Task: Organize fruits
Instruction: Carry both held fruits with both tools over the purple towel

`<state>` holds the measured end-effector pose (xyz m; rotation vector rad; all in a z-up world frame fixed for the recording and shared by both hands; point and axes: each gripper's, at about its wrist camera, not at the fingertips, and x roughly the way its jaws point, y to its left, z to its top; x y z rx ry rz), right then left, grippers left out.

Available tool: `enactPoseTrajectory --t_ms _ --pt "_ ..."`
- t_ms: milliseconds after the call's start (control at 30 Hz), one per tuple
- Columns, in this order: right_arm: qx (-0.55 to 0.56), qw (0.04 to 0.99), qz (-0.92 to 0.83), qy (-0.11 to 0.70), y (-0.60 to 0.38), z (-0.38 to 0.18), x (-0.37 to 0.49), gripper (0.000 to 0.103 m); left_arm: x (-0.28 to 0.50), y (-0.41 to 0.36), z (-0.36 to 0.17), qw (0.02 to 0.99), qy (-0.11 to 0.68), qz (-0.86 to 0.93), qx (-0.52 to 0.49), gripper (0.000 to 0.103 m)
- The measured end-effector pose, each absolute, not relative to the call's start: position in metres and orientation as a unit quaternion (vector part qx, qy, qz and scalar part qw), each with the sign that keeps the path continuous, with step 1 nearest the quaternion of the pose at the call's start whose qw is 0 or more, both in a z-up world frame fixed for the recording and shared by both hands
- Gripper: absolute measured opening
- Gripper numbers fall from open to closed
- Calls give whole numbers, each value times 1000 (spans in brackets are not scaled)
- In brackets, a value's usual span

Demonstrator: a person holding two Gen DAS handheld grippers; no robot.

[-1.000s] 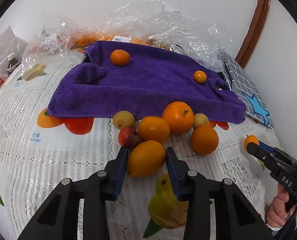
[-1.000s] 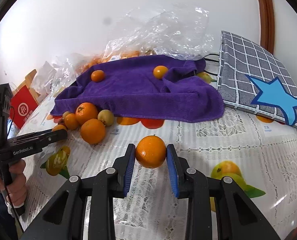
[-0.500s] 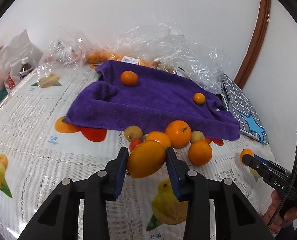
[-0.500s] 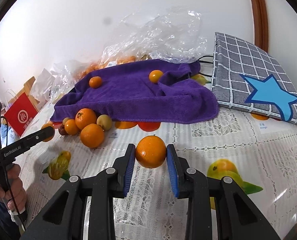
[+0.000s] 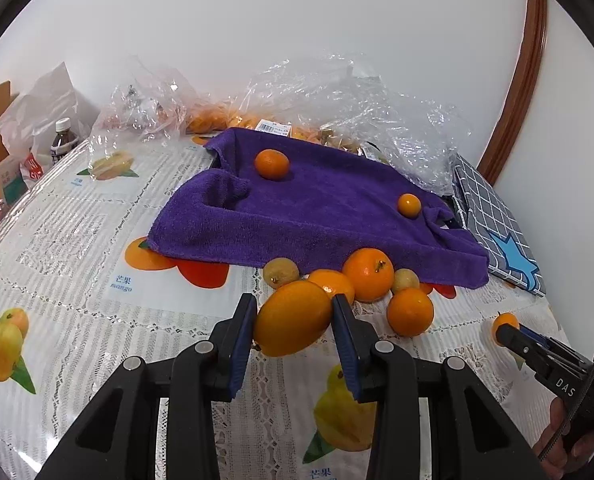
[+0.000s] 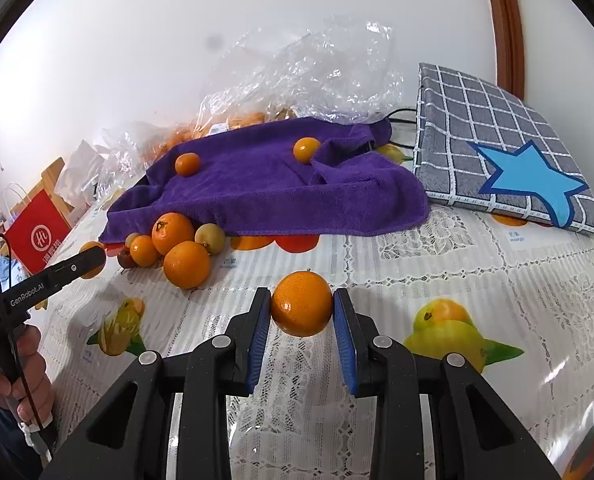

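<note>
Left gripper (image 5: 293, 322) is clamped on an oval orange fruit (image 5: 292, 323), blue pads (image 5: 241, 340) pressing both sides, fruit sitting at the finger tips and lifted off the tablecloth (image 5: 77, 240). Right gripper (image 6: 301, 316) is clamped on a round orange (image 6: 301, 309) the same way, held above the cloth, stem end up.

Loose pile (image 5: 371, 284) sits just past the left gripper, at the near edge of the purple towel (image 5: 329, 208): two oranges, two small yellow-brown fruits, one more orange partly hidden behind the held fruit. In the right view the same pile (image 6: 173, 244) is well left of the right gripper, and a small dark red fruit (image 6: 126, 258) shows at its left edge; that one is not visible from the left view.

Two small oranges lie on the towel, well apart: one (image 5: 272, 164) near the back left, one (image 5: 409, 205) toward the right.

Hard to make out: more orange fruit inside the clear plastic bags (image 5: 337, 108) behind the towel, count unreadable. Grey checked cushion (image 6: 505, 148) with a blue star is right of the towel, cut off in the left view. In each view the other gripper's tip covers most of its fruit.
</note>
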<state>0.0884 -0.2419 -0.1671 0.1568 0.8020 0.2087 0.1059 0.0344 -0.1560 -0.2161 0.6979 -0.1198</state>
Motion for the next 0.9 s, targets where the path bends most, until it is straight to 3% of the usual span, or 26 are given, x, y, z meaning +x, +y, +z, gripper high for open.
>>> enactPoseTrajectory --t_ms 900 --pt "74 919 103 374 -248 -153 78 32 105 37 -154 935 331 -42 -118 36"
